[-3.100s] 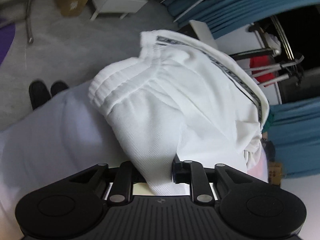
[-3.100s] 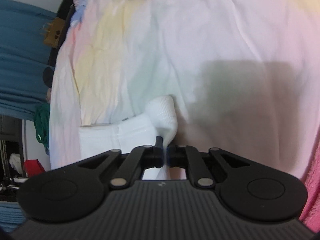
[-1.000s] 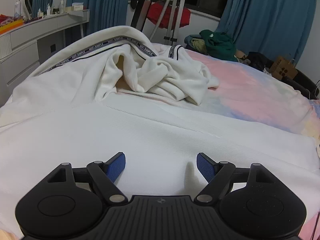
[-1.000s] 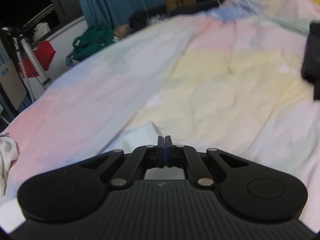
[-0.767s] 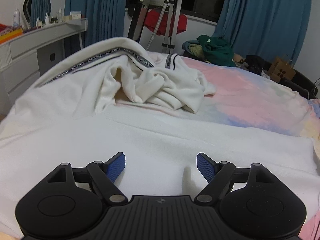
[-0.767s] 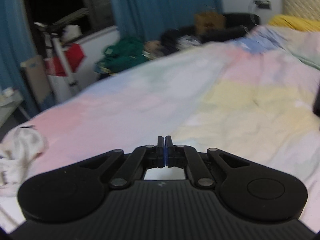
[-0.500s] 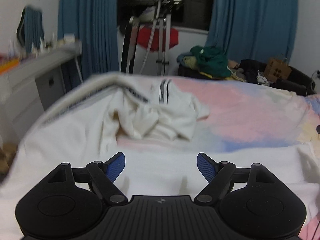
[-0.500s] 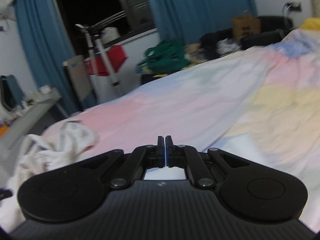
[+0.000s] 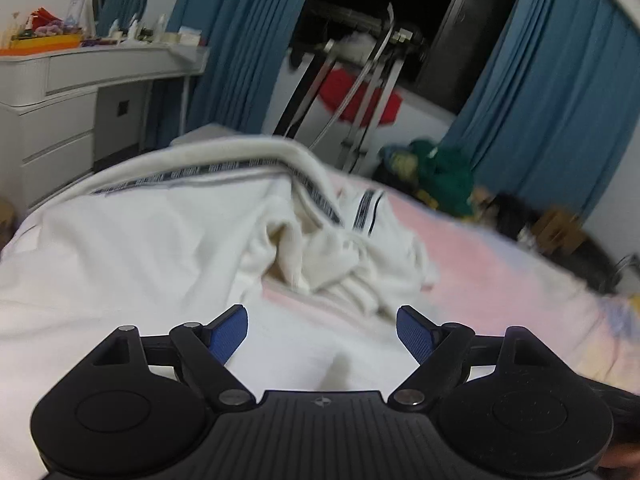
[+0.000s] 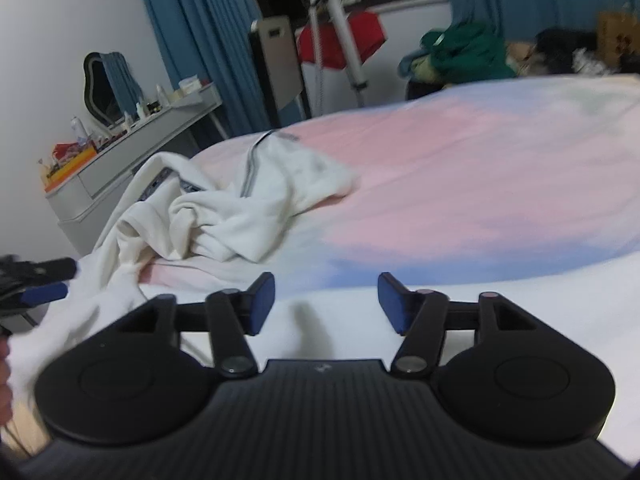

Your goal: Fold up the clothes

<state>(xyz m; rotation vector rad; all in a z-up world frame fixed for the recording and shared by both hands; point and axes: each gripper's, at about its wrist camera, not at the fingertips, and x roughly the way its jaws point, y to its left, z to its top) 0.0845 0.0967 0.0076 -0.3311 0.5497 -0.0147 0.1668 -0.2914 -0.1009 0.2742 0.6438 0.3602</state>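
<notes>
Below both grippers, a soft white knit garment with black-and-grey printed tape trim (image 9: 168,232) lies crumpled in thick folds on the pastel pink-and-blue bedsheet (image 10: 460,184). Left gripper (image 9: 322,330) and right gripper (image 10: 326,300) gape wide, blue ribbed pads empty.

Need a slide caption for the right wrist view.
Right gripper open above a crumpled white garment on the pastel bedsheet.

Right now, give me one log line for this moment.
left gripper: open, empty | right gripper: open, empty | white garment: on bed, bunched, unfolded | step: regrasp pending
</notes>
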